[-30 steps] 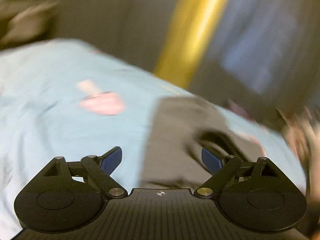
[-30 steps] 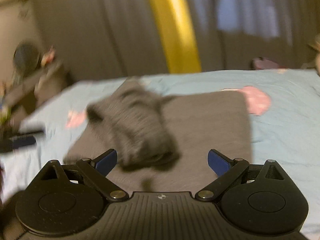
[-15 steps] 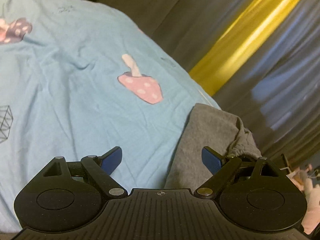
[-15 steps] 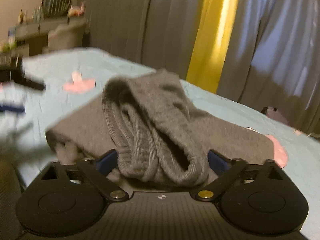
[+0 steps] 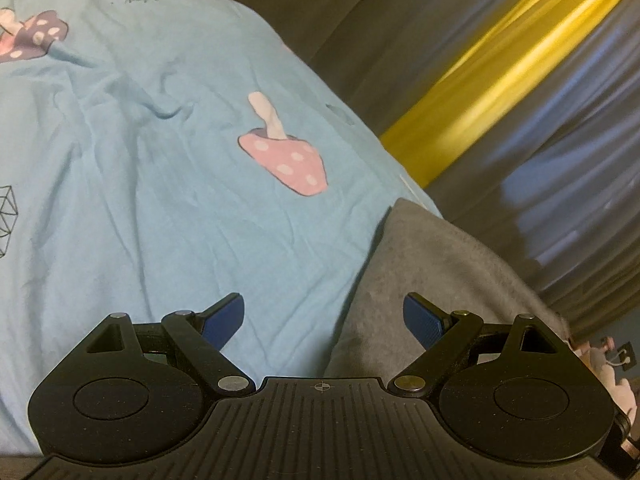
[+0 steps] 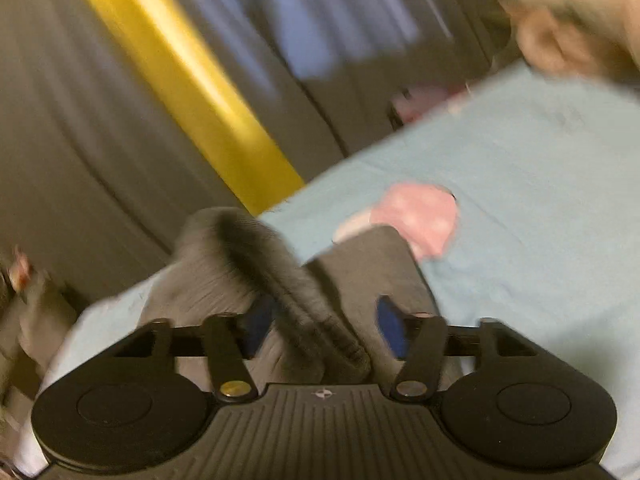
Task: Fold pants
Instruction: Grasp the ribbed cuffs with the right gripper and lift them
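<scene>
Right tongs (image 6: 324, 326) tilted, half-closed around a grey pants (image 6: 276, 276) fold, grip unclear through blur; left tongs (image 5: 323, 316) wide open, empty over the blue sheet (image 5: 160, 184)

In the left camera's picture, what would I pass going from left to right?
Purple mushroom print → pink mushroom print → grey pants → yellow curtain stripe → bluish curtain.

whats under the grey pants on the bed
The grey pants lie on a light blue bedsheet printed with pink mushrooms. The sheet shows all around them, but whatever lies directly beneath the fabric is covered.
</scene>
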A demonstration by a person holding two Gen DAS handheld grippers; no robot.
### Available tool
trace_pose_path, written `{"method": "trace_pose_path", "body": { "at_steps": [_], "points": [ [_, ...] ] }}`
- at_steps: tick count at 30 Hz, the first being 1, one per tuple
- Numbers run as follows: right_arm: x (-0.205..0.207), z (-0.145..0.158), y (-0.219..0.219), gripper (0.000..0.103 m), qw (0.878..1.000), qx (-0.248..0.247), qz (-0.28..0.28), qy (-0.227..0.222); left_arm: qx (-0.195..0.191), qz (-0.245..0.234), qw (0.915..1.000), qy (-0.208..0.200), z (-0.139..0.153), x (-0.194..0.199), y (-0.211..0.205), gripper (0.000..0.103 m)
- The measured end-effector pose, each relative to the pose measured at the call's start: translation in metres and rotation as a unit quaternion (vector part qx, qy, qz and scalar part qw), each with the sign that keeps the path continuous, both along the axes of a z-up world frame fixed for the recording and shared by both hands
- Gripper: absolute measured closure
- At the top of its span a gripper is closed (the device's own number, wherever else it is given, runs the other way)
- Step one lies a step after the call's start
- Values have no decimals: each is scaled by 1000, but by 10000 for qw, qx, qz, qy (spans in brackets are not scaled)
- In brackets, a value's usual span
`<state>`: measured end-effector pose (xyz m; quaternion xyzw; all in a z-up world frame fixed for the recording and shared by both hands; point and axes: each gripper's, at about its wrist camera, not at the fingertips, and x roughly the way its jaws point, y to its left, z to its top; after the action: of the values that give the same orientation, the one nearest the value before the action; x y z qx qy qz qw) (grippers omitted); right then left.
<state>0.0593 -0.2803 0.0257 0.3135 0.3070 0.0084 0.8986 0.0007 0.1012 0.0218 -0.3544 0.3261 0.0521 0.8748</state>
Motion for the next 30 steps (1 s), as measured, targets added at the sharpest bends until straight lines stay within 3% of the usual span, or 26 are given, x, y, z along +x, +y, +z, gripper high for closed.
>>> {"method": "trace_pose_path", "body": {
  "at_steps": [1, 3, 9, 12, 14, 15, 16, 18, 20, 22, 24, 26, 27, 29, 30],
  "points": [
    [-3, -2, -4, 21, 9998, 185, 45, -3, -28, 1, 10000, 12, -1, 1, 0, 11],
    [-7, -8, -7, 11, 9984, 497, 259, 5, -74, 8, 10000, 58, -3, 2, 1, 11],
    [7, -38, 5, 11, 9887, 1337, 468, 496, -58, -4, 9999, 118, -5, 3, 0, 11],
    [18, -48, 18, 11, 9894, 1289, 339, 578, -61, -27, 9998, 202, -7, 5, -2, 11],
    [24, -49, 25, 18, 9904, 1244, 344, 491, -29, -86, 9997, 233, -8, 7, -5, 11],
    [25, -48, 28, 34, 9922, 1109, 310, 485, 5, -124, 9996, 257, -8, 8, -6, 11],
    [26, -47, 31, 38, 9933, 1008, 340, 447, 12, -169, 9995, 268, -9, 9, -7, 11],
    [24, -45, 30, 38, 9929, 1073, 313, 404, -29, -419, 9987, 286, -9, 12, -11, 11],
    [26, -48, 31, 29, 9922, 1131, 309, 418, -13, -850, 9957, 356, -9, 17, -20, 11],
    [32, -49, 34, 7, 9901, 1283, 378, 420, 293, -1255, 9908, 409, -5, 21, -36, 11],
    [39, -42, 43, 5, 9915, 1118, 379, 556, 608, -1657, 9833, 455, -3, 25, -53, 11],
    [44, -34, 51, 23, 9938, 799, 328, 694, 899, -2021, 9733, 616, -3, 31, -69, 11],
    [45, -31, 54, 44, 9946, 670, 308, 725, 1061, -2116, 9687, 753, -5, 33, -75, 11],
    [42, -21, 53, 48, 9942, 813, 383, 589, 1355, -2274, 9584, 1065, -9, 40, -86, 15],
    [37, -11, 53, 57, 9945, 869, 412, 423, 1403, -2331, 9553, 1159, -11, 42, -89, 16]
  ]
}}
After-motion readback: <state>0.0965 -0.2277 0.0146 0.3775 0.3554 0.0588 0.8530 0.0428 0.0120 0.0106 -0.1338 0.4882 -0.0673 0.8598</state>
